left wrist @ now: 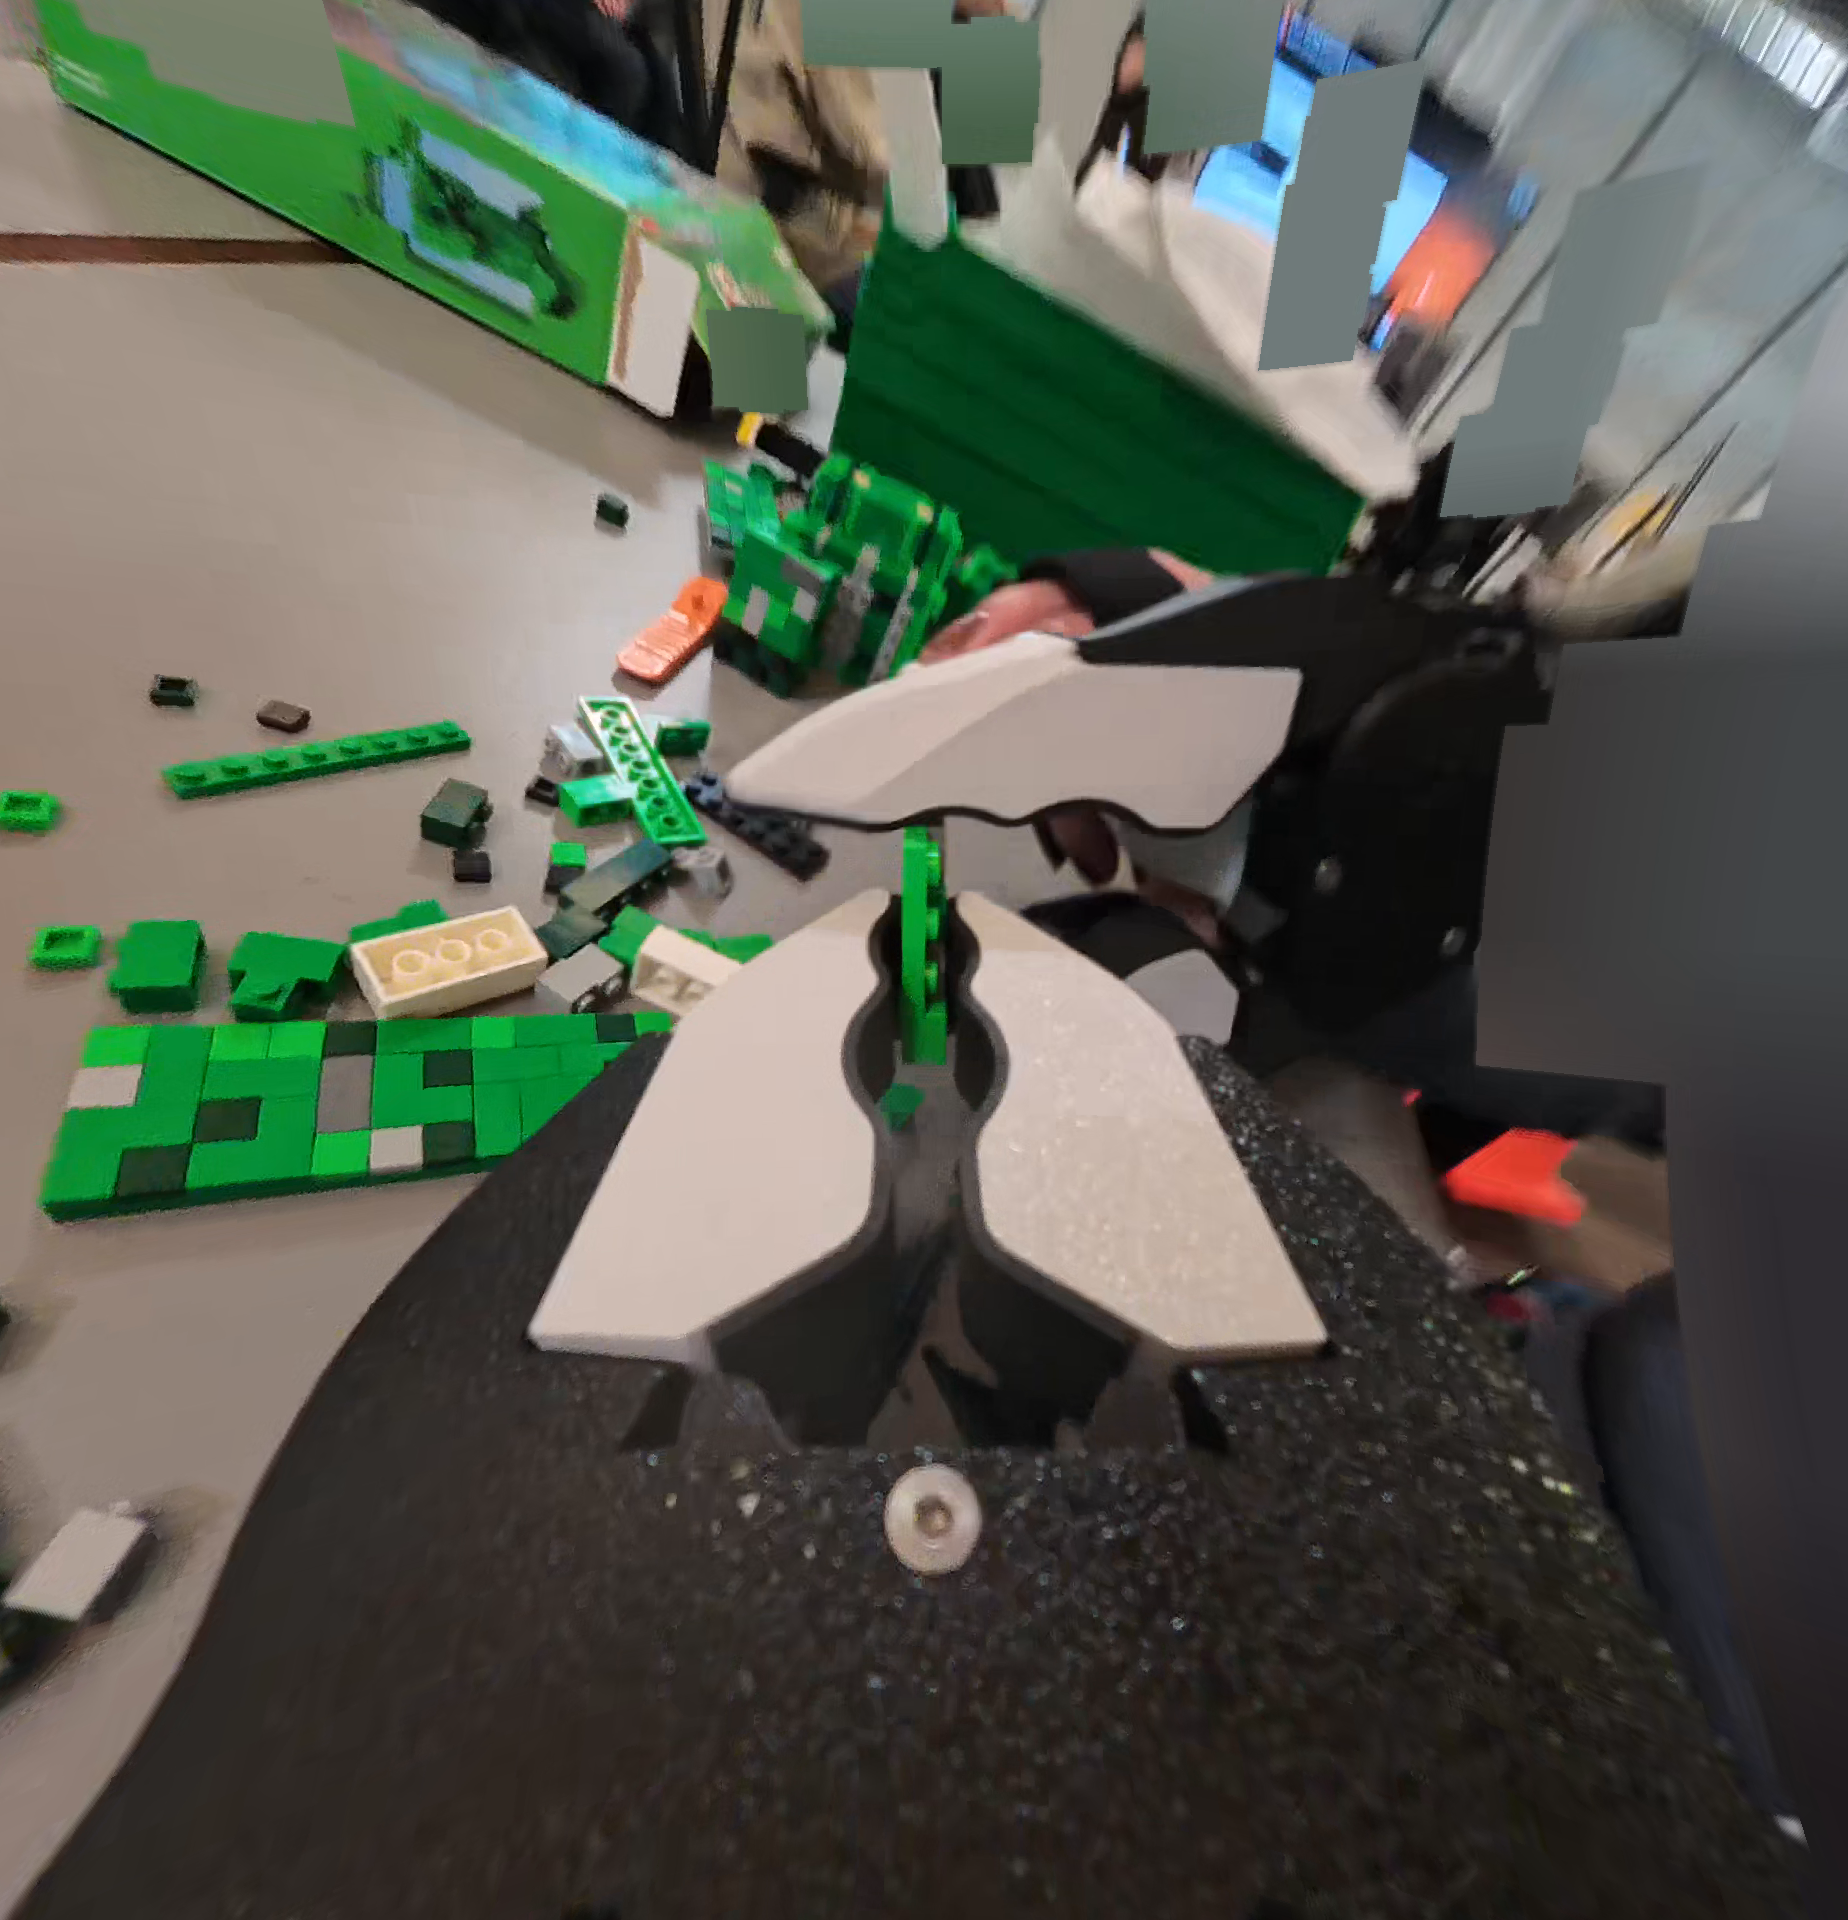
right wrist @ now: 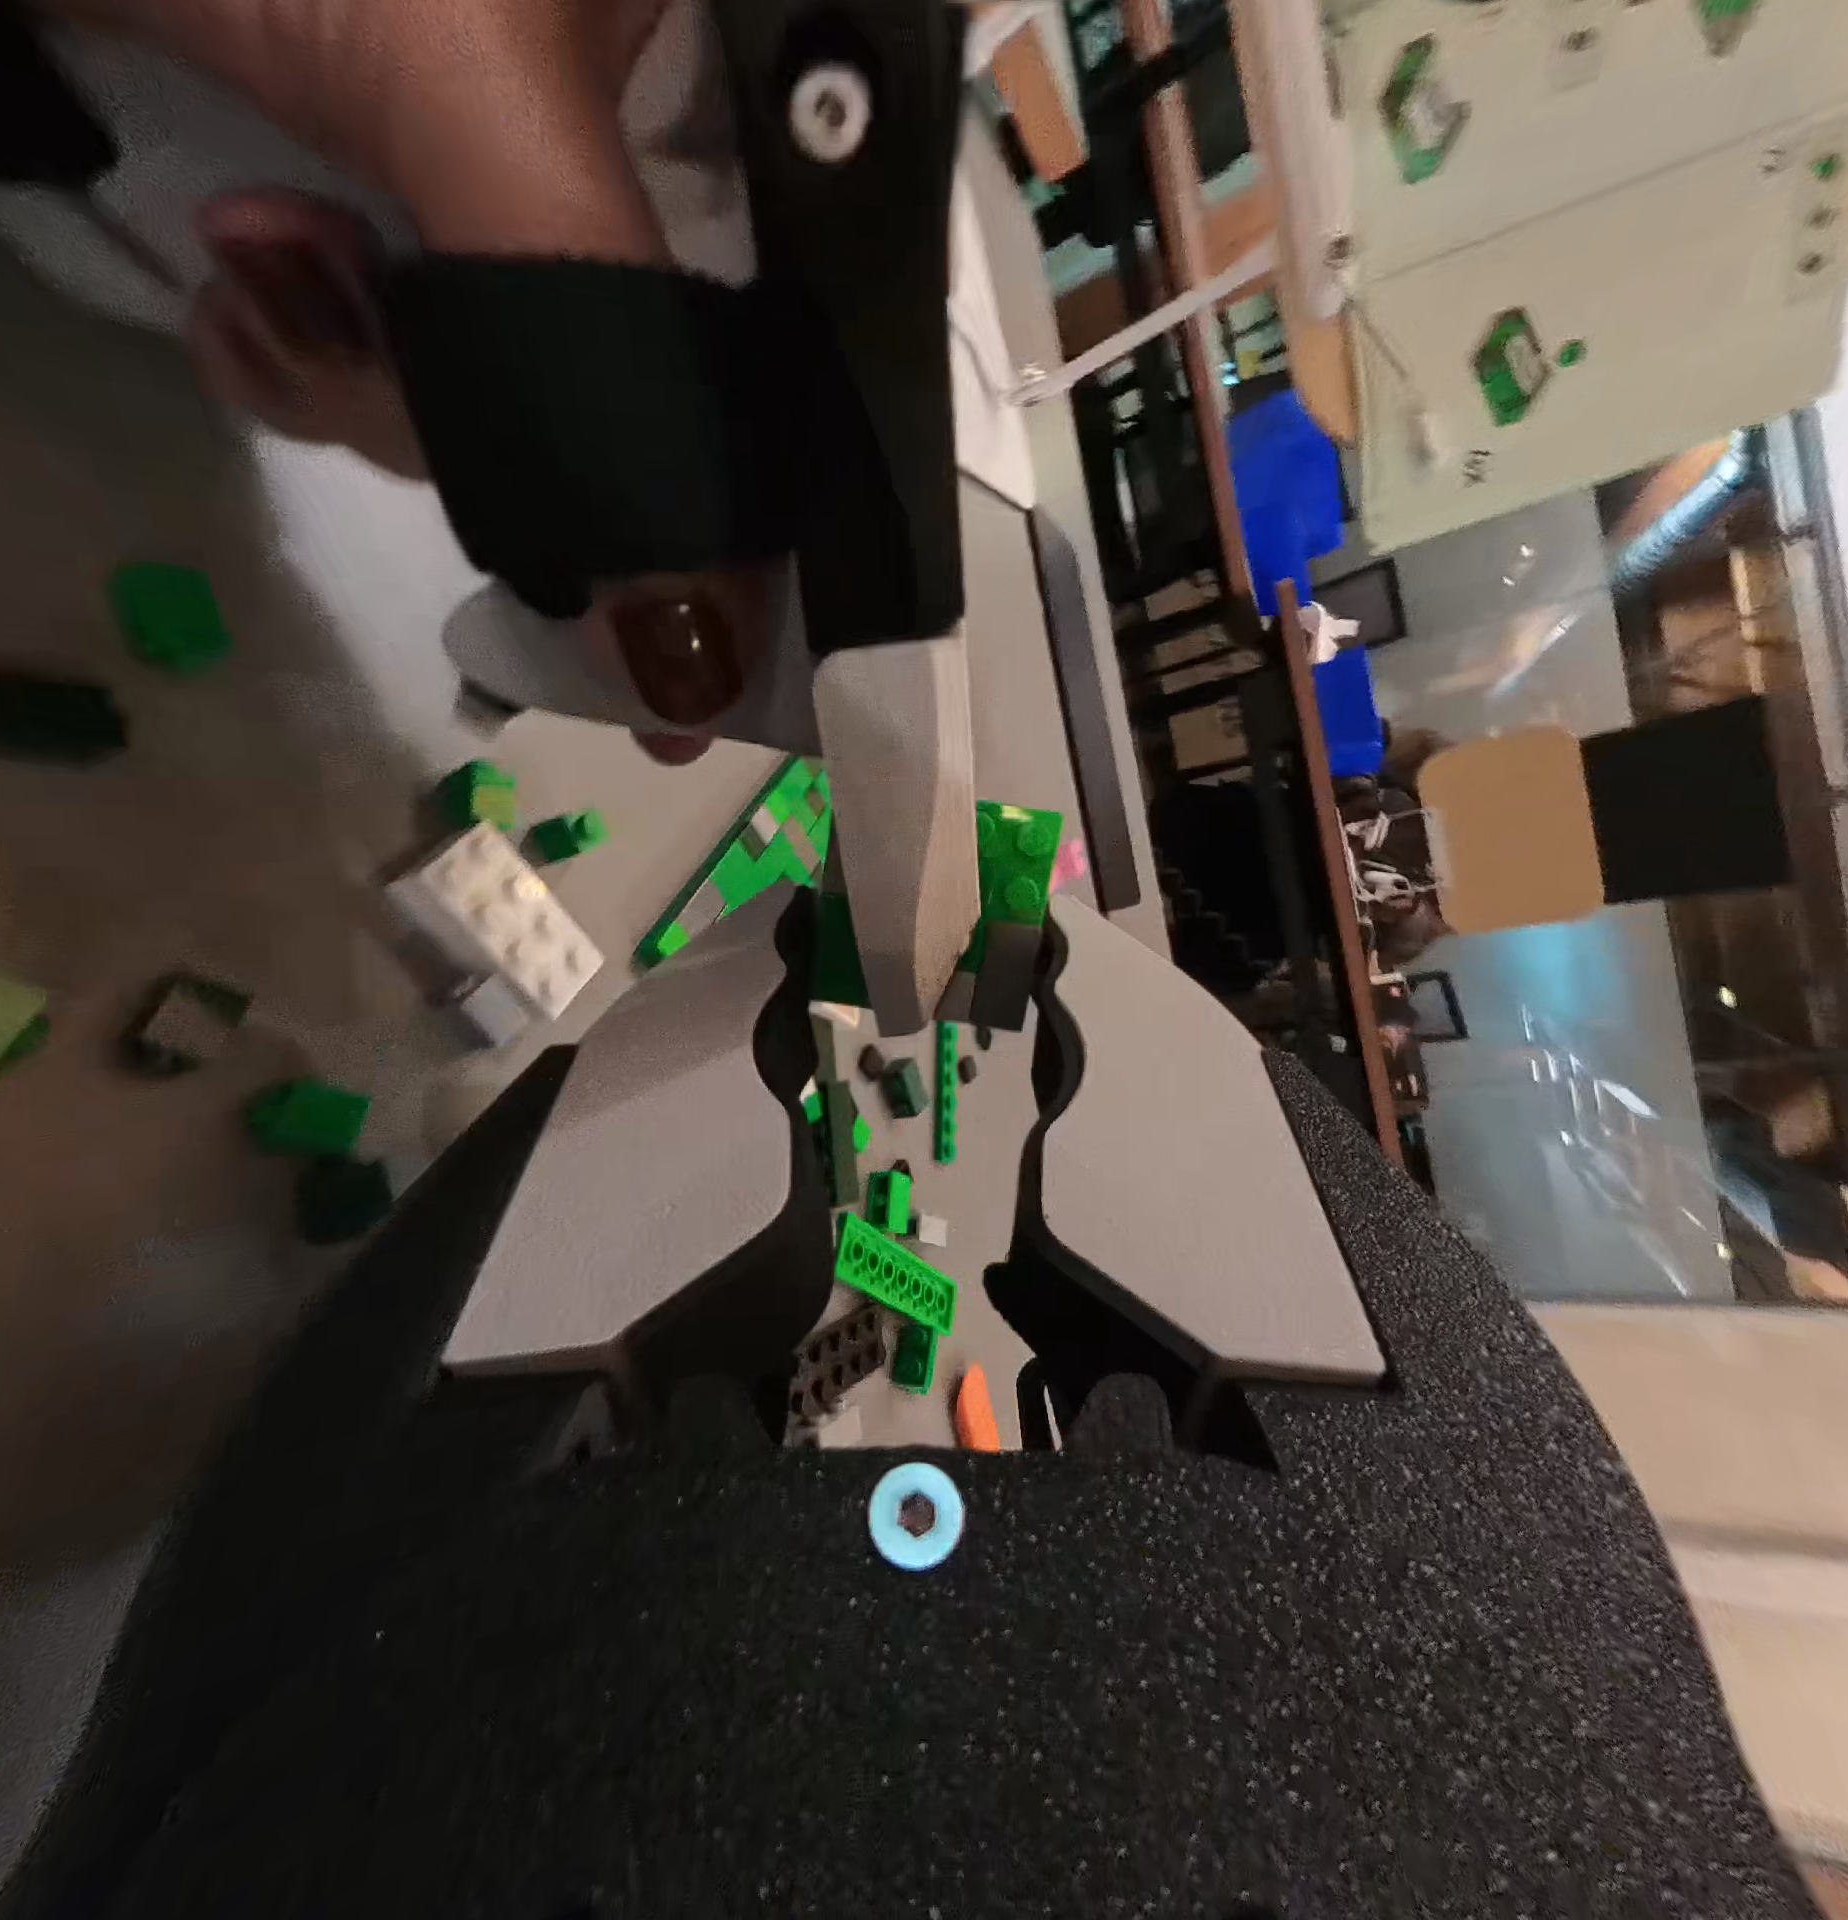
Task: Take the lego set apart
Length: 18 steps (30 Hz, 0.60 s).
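Observation:
My left gripper (left wrist: 920,914) is shut on a small green lego plate (left wrist: 922,935) and holds it upright, above the table. The right gripper's upper finger (left wrist: 1003,727) comes in from the right and rests on the plate's top end. In the right wrist view my right gripper (right wrist: 925,935) has its jaws around the same green plate (right wrist: 1019,862), and the tips touch its two ends. A finger (right wrist: 904,883) of the left gripper covers the plate's middle there. A part-built green lego model (left wrist: 837,582) stands behind on the table.
Loose green, dark and white bricks lie over the grey table (left wrist: 276,499). A green tiled plate (left wrist: 307,1101), a white brick (left wrist: 447,961), a long green plate (left wrist: 317,758) and an orange brick separator (left wrist: 671,629) lie left. A green box (left wrist: 411,197) and a large green baseplate (left wrist: 1055,416) are behind. The grippers are tip to tip, or close to it. The white brick (left wrist: 447,961) sits 8 cm or so from the ends of my right fingers.

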### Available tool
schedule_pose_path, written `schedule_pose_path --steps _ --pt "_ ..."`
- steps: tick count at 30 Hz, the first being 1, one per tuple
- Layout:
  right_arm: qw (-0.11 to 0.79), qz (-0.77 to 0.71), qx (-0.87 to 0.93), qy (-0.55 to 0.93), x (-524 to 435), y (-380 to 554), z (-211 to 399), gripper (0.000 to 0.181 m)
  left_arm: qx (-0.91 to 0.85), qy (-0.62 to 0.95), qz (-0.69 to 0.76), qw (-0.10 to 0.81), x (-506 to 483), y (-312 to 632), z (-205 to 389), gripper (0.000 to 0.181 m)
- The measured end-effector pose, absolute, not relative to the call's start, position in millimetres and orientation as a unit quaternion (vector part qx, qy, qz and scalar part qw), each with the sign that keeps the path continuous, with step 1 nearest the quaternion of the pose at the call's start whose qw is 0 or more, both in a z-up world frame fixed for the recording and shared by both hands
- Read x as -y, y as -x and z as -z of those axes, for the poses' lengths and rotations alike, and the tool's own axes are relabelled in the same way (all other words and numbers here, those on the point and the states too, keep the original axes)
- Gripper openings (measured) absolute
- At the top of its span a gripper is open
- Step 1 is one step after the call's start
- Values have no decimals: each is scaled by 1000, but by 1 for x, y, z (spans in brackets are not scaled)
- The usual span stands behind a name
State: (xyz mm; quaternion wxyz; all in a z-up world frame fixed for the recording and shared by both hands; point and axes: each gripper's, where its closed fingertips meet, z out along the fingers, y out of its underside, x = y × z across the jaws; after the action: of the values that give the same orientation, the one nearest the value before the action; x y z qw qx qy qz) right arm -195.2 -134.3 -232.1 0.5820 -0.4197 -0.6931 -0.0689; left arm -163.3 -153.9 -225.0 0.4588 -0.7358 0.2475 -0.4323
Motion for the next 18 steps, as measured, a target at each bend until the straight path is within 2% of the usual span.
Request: schedule_pose_path --steps 4,7,12,13,18 --pt "592 105 663 446 129 199 227 56 -195 722 474 465 149 171 219 6" --pt "579 117 660 463 125 201 236 60 -199 722 468 469 150 168 218 6" --pt "572 101 645 496 119 200 238 54 -224 729 456 458 155 157 224 6" --pt "565 100 648 501 119 199 240 41 -230 731 451 458 155 155 225 7" --pt "546 98 670 493 121 198 248 39 -221 733 475 434 157 153 230 6"
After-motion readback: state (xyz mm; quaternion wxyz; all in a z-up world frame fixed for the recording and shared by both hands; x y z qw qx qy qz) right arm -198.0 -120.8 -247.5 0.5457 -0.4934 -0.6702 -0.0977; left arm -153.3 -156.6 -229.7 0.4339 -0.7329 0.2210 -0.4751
